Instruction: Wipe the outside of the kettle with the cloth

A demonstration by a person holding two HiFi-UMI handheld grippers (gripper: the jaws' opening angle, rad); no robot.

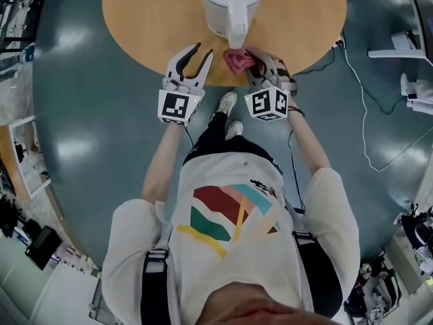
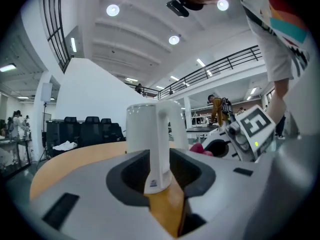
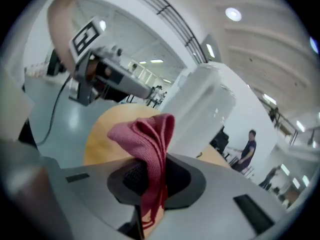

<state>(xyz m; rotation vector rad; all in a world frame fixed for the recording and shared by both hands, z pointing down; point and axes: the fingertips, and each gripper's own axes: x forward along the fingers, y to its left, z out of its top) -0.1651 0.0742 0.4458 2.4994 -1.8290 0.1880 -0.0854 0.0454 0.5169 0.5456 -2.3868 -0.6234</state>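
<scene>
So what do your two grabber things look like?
The left gripper and right gripper are pale grey, with two curved fingers lined in black. Each carries a cube of black-and-white square markers. A thin black cable follows the right arm. The T-shirt is white, with short sleeves.

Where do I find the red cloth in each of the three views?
Head view: cloth at upper centre, at the table edge below the kettle, held by the right gripper.
Left gripper view: small red patch right of centre, beside the kettle.
Right gripper view: centre, pinched between the jaws.
Shared landmark: the white kettle, next to the cloth in all three.
</scene>
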